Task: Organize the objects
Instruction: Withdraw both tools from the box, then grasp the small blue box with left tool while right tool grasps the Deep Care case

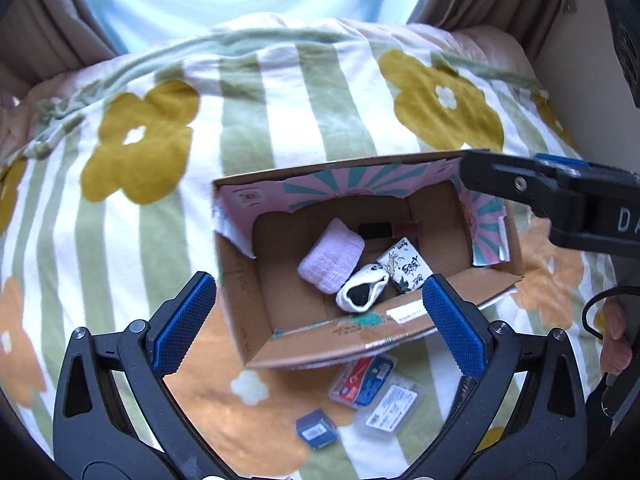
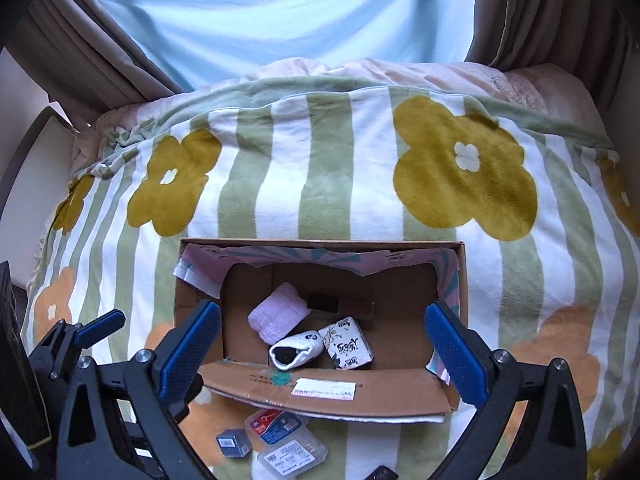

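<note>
Cardboard box (image 2: 320,392) ahead between both tools, left tool (image 1: 320,320) empty, agape, right tool (image 2: 322,342) likewise

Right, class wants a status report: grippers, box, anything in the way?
Left gripper open, empty. Right gripper open, empty. Open cardboard box part-filled; small plastic cases wait outside it. No obstruction.

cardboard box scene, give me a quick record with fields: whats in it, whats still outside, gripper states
surface: striped flower blanket
container: open cardboard box
in box: pink towel roll; white sock; printed tissue pack; a dark flat item, unclear
outside, near side: two clear plastic cases; small blue box
left gripper: open, empty
right gripper: open, empty
</note>
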